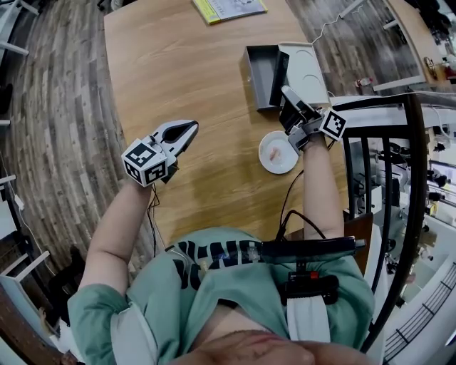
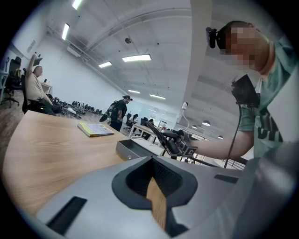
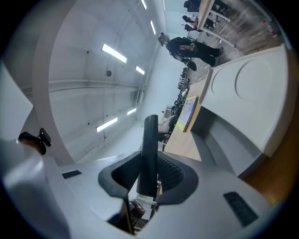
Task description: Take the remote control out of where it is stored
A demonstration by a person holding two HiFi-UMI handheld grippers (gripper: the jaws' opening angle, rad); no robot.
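Head view: the remote (image 1: 291,114) is out of the box (image 1: 263,68) and held in the right gripper (image 1: 299,107), with the box just beyond the fingertips. I judge the removal essentially done. The left gripper (image 1: 184,132) hangs over the bench (image 1: 185,64).

Left gripper view: the fingers (image 2: 93,196) are all but together, with nothing between them.

Right gripper view: this view alone confirms the grip. The fingers (image 3: 170,175) press on the remote, whose end projects past the tips.

Wooden table (image 1: 192,71), seen from above, over a plank floor (image 1: 64,107). A yellow-edged booklet (image 1: 229,8) lies at its far edge; a small white dish (image 1: 265,162) sits near its right edge.
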